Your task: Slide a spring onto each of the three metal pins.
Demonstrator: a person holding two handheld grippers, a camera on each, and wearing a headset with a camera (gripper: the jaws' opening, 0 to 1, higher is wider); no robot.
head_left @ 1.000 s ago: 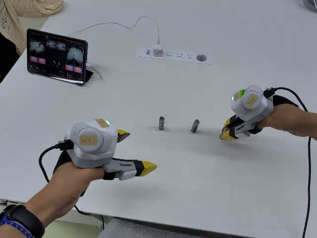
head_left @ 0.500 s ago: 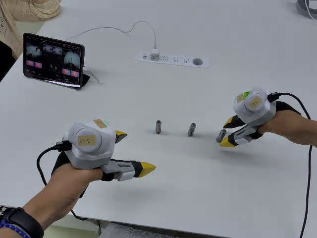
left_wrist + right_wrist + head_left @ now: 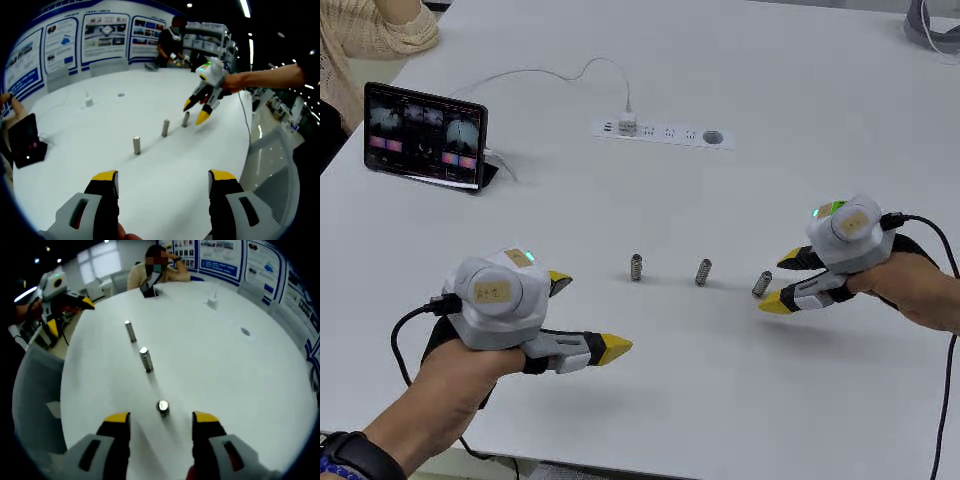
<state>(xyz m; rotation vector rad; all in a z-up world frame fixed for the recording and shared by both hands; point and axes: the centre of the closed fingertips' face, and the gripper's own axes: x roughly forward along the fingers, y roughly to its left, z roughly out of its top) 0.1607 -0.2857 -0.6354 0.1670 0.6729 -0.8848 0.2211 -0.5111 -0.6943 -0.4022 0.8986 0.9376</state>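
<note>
Three small metal pins stand upright in a row on the white table (image 3: 650,400), each ringed by a coiled spring: left pin (image 3: 636,266), middle pin (image 3: 703,272), right pin (image 3: 762,284). My right gripper (image 3: 779,281) is open just right of the right pin, fingertips either side and slightly back from it. In the right gripper view that pin (image 3: 162,407) stands just ahead of the open gripper (image 3: 161,419). My left gripper (image 3: 588,315) is open and holds nothing, near the front left, well short of the pins. The left gripper view shows the left pin (image 3: 136,145).
A tablet (image 3: 423,137) stands propped at the far left, with a cable running to a white power strip (image 3: 660,132) at the back centre. A person sits at the far left corner (image 3: 380,25). A chair (image 3: 280,165) stands by the table's edge.
My right gripper was shut at the right pin's spot; it has opened, left the spring-covered pin standing, and drawn back slightly. The left gripper has stayed put. The head camera shifted.
</note>
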